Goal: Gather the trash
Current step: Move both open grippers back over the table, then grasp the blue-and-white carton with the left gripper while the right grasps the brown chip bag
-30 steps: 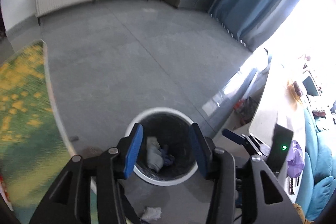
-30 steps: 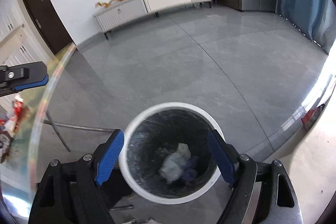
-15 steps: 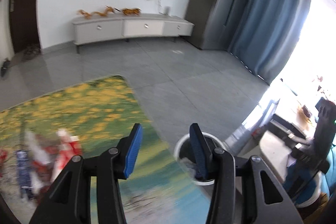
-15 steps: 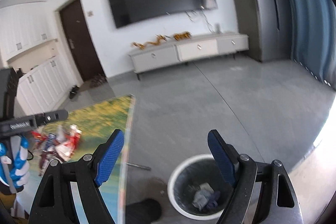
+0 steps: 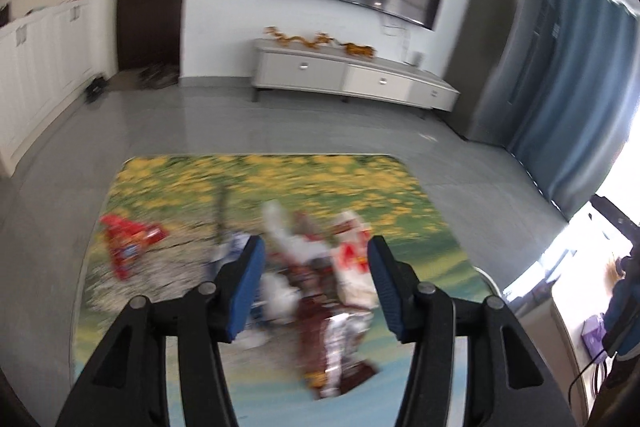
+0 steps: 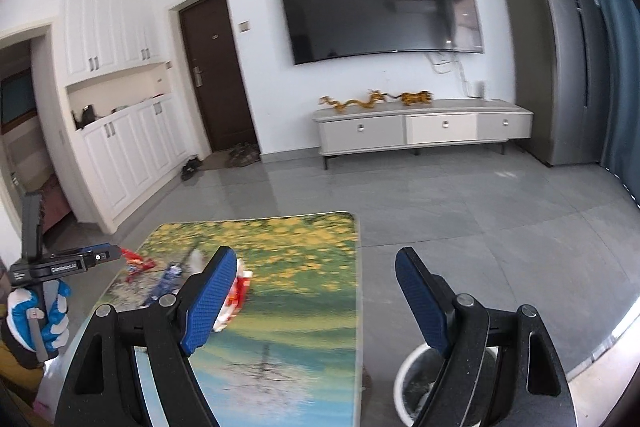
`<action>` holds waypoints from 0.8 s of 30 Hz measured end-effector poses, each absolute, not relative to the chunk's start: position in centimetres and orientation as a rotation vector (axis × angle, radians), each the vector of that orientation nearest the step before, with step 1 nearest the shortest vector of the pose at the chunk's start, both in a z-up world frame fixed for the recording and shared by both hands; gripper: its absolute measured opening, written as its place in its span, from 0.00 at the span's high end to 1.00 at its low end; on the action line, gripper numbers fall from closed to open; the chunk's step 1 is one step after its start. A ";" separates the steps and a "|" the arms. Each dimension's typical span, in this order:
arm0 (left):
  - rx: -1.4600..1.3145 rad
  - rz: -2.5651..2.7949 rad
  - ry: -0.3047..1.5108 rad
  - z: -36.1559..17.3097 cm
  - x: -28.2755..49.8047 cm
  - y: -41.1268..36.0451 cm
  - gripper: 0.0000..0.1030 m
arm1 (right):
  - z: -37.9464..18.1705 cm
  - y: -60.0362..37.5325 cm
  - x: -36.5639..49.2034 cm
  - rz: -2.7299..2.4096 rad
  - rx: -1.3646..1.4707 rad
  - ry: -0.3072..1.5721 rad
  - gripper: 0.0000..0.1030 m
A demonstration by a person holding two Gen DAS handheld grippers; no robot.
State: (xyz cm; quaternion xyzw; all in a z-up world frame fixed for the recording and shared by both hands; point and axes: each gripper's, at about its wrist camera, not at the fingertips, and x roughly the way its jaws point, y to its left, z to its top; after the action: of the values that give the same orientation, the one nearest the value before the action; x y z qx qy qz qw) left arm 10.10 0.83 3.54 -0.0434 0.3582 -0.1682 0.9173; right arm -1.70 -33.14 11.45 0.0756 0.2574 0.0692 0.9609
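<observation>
Now that I've swung from the bin (image 6: 416, 383) to the worktop (image 5: 400, 183), my left tool (image 5: 316, 291) is spreading empty over wrappers (image 5: 320, 267); right tool (image 6: 312, 303) spread, empty.

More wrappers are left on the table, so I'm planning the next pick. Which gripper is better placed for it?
Left, probably. The left gripper points at the wrappers, its jaws opening with nothing gripped. The right gripper aims past them, toward the table edge and the bin.
</observation>
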 end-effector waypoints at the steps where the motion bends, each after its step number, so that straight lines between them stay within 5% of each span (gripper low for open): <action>1: -0.099 -0.335 0.743 3.1 10.1 1.9 0.50 | 11.3 -32.6 -1.5 0.151 0.151 0.528 0.22; 9: -0.187 -0.296 0.850 -1.4 10.9 8.3 0.50 | 9.6 -25.6 1.0 0.252 0.106 0.609 0.22; 24: -0.211 -0.378 1.046 -7.5 15.3 6.2 0.46 | 2.8 -15.4 2.9 0.450 0.045 0.856 0.22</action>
State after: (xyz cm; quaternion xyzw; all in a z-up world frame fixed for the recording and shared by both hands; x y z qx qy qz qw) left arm 15.33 6.23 -7.53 -0.1002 0.4954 -0.1790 0.8441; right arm 2.90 -15.39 2.80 0.0217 0.4113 0.2162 0.8852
